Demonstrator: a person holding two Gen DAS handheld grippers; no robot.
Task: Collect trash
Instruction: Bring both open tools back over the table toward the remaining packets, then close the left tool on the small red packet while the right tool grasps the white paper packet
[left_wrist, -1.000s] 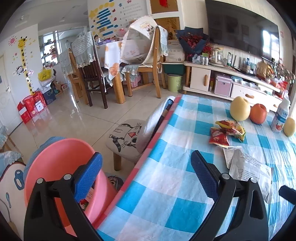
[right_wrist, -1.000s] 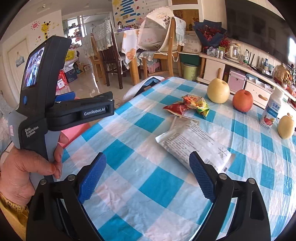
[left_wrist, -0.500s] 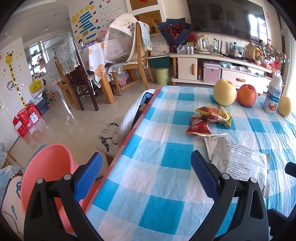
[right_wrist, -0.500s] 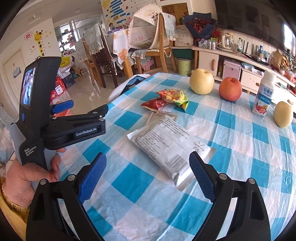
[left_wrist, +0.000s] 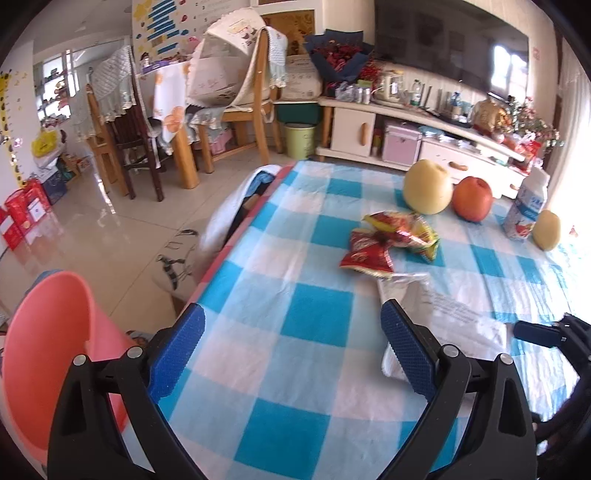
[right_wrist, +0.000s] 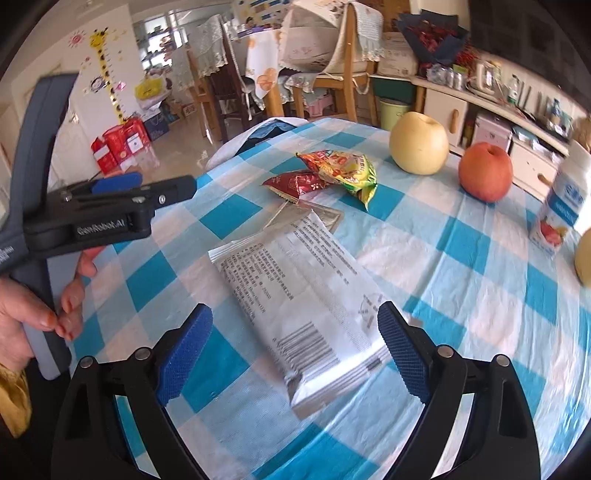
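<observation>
While snack wrappers (right_wrist: 325, 173) lie beyond, fruit (right_wrist: 419, 143) stands behind.

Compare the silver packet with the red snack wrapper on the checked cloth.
The silver packet is bigger and lies fairly flat; the red snack wrapper is smaller and crumpled. The silver packet carries black print and a barcode; the red wrapper is glossy and coloured. The silver packet sits nearest the open right gripper; the red wrapper lies farther back. Both rest on the table.

Bare tablecloth (right_wrist: 229, 424) lies around silver packet (right_wrist: 314, 295); fruit well beyond.
</observation>
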